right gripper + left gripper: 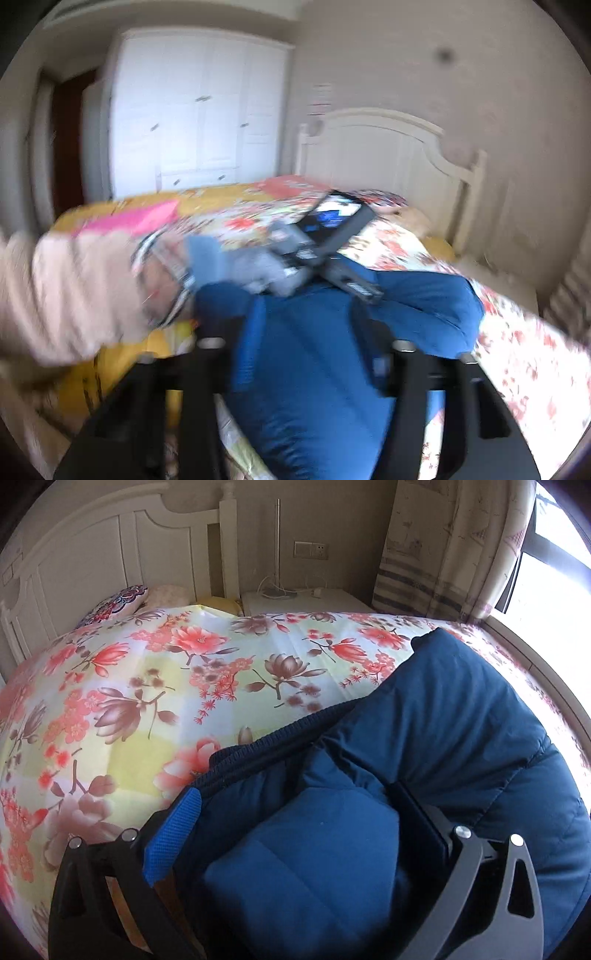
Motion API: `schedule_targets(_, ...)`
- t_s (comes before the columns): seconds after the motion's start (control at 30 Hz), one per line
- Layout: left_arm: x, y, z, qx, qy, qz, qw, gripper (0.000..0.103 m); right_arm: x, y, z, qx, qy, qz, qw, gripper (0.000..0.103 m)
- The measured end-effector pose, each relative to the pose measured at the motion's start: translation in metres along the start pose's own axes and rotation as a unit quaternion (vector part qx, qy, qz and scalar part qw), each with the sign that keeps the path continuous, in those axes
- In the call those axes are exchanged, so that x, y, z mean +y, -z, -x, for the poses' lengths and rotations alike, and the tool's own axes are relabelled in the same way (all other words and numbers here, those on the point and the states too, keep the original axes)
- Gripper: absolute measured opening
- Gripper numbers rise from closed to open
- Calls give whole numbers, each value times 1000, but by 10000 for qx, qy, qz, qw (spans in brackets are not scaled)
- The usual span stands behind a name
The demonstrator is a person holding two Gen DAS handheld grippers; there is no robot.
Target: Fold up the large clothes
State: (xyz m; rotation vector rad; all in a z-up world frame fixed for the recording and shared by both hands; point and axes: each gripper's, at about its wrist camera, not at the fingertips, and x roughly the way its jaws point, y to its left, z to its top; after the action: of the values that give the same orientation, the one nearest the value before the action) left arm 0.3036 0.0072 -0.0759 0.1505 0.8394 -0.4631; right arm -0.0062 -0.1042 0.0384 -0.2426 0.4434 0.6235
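My left gripper is clamped on a thick fold of the blue jacket, which runs away to the right across the bed; my right gripper straddles it too, grip unclear through blur.

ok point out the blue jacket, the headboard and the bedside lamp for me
blue jacket (pixel 461 701): left wrist view, on the smooth upper panel.
headboard (pixel 92 554): left wrist view, on a white panel.
bedside lamp (pixel 277 546): left wrist view, on its thin upright stem.
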Motion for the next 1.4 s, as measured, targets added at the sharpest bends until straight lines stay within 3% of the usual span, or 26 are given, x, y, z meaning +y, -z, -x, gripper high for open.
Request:
schedule_targets(0.07, 2, 0, 0, -51, -1, 31, 10000, 101, 2, -1, -17, 100, -116, -163, 9997, 47)
schedule_targets(0.13, 1, 3, 2, -107, -14, 53, 9999, 101, 17, 2, -55, 626, -397, 149, 9971, 48)
schedule_targets(0.17, 2, 4, 4, -137, -24, 72, 9999, 101, 34, 20, -82, 1081, -267, 547, 9923, 48)
schedule_targets(0.23, 3, 5, 9, -217, -89, 101, 9997, 101, 59, 41, -95, 977, 220, 1375, 9854, 48)
schedule_targets(0.3, 6, 6, 17, -213, -246, 130, 9994, 101, 55, 36, -96, 1114, 165, 1327, 9847, 48)
schedule_targets(0.37, 1, 4, 33, -312, -718, 37, 9969, 101, 49, 35, -96, 1120, 29, 1173, 9868, 48)
schedule_targets(0.47, -21, 1, 83, -842, -1646, -327, 9822, 97, 50, 34, -95, 1095, 90, 1238, 9862, 48)
schedule_targets(0.5, -26, 0, 99, -998, -1644, -323, 9808, 97, 50, 33, -100, 1109, 97, 1251, 9859, 48)
schedule_targets(0.57, -41, -3, 138, -1385, -1252, -125, 9823, 97, 53, 36, -106, 1108, 89, 1242, 9860, 48)
schedule_targets(0.67, -61, -4, 153, -1447, -856, 83, 9857, 98, 57, 39, -101, 1075, 126, 1264, 9861, 48)
schedule_targets(0.73, -68, -2, 135, -1189, -595, 126, 9910, 98, 59, 42, -102, 1034, 136, 1277, 9863, 48)
schedule_targets(0.77, -68, 2, 115, -968, -667, 136, 9930, 98, 60, 42, -99, 1014, 119, 1314, 9861, 48)
schedule_targets(0.83, -63, 15, 70, -541, -1181, -6, 9915, 101, 65, 49, -92, 974, -78, 1445, 9847, 48)
schedule_targets(0.9, -35, 22, 60, -561, -687, 537, 9946, 101, 67, 48, -82, 1023, -251, 1617, 9812, 48)
schedule_targets(1.0, -12, 29, 67, -618, -919, 1207, 9865, 101, 42, 36, -57, 770, -405, 1381, 9866, 48)
schedule_targets(1.13, -5, 35, 69, -668, -876, 1347, 9847, 101, -39, 13, -36, 185, 79, 308, 9993, 48)
schedule_targets(1.23, -5, 34, 66, -549, -887, 1353, 9853, 101, -115, -5, -50, 186, 540, -550, 9969, 48)
schedule_targets(1.3, 0, 33, 64, -515, -789, 1434, 9852, 101, -148, -17, -67, 214, 526, -958, 9938, 45)
schedule_targets(1.4, 7, 37, 64, -523, -653, 1622, 9832, 101, -176, -35, -100, 248, 642, -1098, 9916, 43)
